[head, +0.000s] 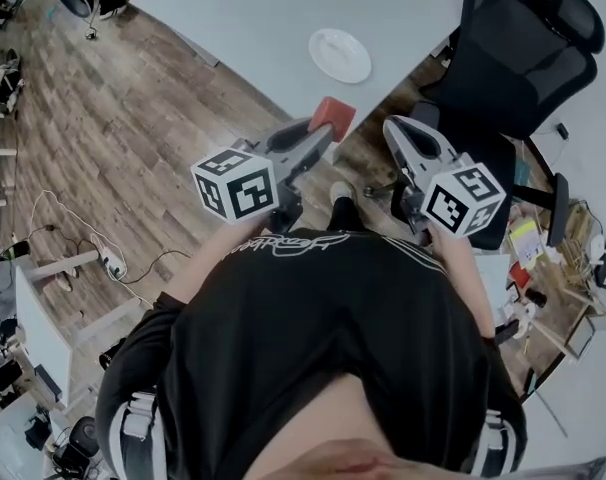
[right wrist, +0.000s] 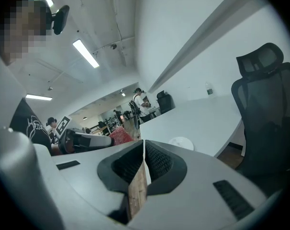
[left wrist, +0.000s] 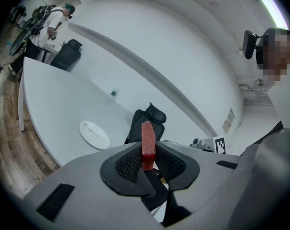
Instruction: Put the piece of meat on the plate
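A flat red piece of meat (head: 333,116) sticks out of my left gripper (head: 321,136), which is shut on it just short of the white table's near corner. In the left gripper view the meat (left wrist: 147,143) stands edge-on between the black pads. An empty white plate (head: 340,55) lies on the table (head: 243,18) beyond the meat and apart from it; the same plate (left wrist: 94,134) shows left of the jaws. My right gripper (head: 395,126) hovers beside the left over the floor, shut with nothing between its pads (right wrist: 152,159). It sees the plate (right wrist: 180,143) and the meat (right wrist: 120,135).
A black mesh office chair (head: 523,58) stands right of the table, close to my right gripper. The wooden floor (head: 113,138) spreads to the left with cables on it. Desks with clutter line the right edge (head: 553,258). People stand far off at the back (right wrist: 141,102).
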